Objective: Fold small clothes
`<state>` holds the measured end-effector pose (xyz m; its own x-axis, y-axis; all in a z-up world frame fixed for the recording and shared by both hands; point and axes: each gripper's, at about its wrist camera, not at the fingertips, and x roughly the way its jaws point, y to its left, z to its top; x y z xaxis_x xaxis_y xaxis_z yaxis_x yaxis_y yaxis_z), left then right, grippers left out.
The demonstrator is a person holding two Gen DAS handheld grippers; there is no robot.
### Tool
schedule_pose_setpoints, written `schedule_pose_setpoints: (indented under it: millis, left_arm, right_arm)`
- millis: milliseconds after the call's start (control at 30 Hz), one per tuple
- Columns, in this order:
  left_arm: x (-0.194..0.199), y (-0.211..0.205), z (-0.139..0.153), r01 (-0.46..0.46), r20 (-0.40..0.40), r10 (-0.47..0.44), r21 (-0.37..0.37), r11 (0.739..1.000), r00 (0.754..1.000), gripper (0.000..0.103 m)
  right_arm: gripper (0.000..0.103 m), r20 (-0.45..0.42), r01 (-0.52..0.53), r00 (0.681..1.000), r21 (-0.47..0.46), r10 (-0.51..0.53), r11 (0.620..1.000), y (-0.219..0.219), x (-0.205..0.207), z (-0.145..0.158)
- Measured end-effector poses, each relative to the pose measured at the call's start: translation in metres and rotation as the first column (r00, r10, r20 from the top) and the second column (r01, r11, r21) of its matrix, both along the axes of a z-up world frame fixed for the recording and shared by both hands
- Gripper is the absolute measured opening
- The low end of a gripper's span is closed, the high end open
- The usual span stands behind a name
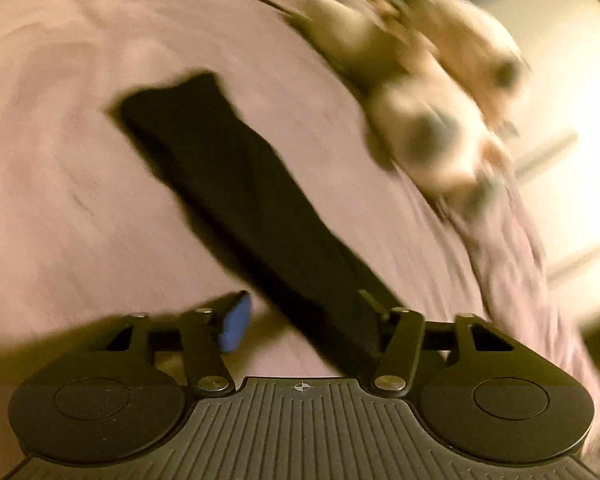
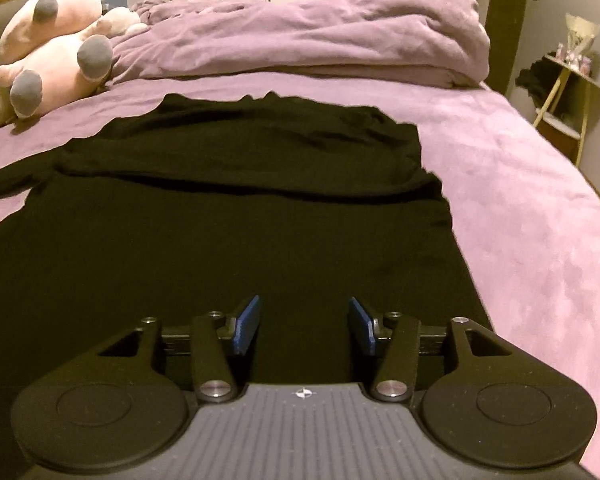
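A black garment (image 2: 236, 208) lies spread flat on the purple bed (image 2: 520, 208), one sleeve folded across its upper part. My right gripper (image 2: 304, 326) hovers open over its near hem, blue pads apart. In the blurred left wrist view a long black sleeve (image 1: 252, 200) stretches across the bed. My left gripper (image 1: 308, 320) is open above the sleeve's near end. The sleeve covers the right finger; the blue left pad (image 1: 236, 324) is clear of the cloth.
Pink and grey plush toys (image 2: 52, 52) lie at the bed's far left; they also show in the left wrist view (image 1: 428, 92). A bunched purple duvet (image 2: 320, 36) lies across the far end. A side table (image 2: 568, 92) stands right of the bed.
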<state>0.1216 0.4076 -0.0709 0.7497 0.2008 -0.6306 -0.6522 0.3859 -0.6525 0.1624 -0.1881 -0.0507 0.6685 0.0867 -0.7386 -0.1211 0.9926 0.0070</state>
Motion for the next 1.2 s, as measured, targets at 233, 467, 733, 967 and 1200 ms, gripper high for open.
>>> schedule_pose_setpoints:
  millis: [233,467,733,967,1200]
  left_arm:
    - [0.006,0.047,-0.025,-0.112,0.022,0.116,-0.122,0.986,0.993,0.006]
    - [0.022,0.028,-0.004,-0.039,-0.057,0.043,0.068,0.997,0.997,0.005]
    - [0.076,-0.067,0.062,0.301,-0.127,-0.275,0.306,0.903,0.953,0.005]
    - [0.129,-0.226,0.104,0.660,-0.193,-0.647,0.402,0.634,0.738,0.005]
    - [0.136,-0.352,0.055,0.859,-0.364,-0.794,0.363,0.361,0.487,0.037]
  right_arm:
    - [0.051,-0.016,0.010,1.000,-0.033,-0.010,0.999,0.007,0.008,0.000]
    - [0.051,-0.019,0.038,0.999,0.000,-0.038,0.999,0.002,0.010,0.003]
    - [0.051,-0.001,0.065,0.998,0.054,-0.065,0.996,-0.014,0.005,0.009]
    - [0.051,0.017,0.093,0.995,0.113,-0.096,0.989,-0.032,-0.004,0.014]
    - [0.051,-0.002,0.136,0.991,0.152,-0.137,0.979,-0.052,-0.007,0.015]
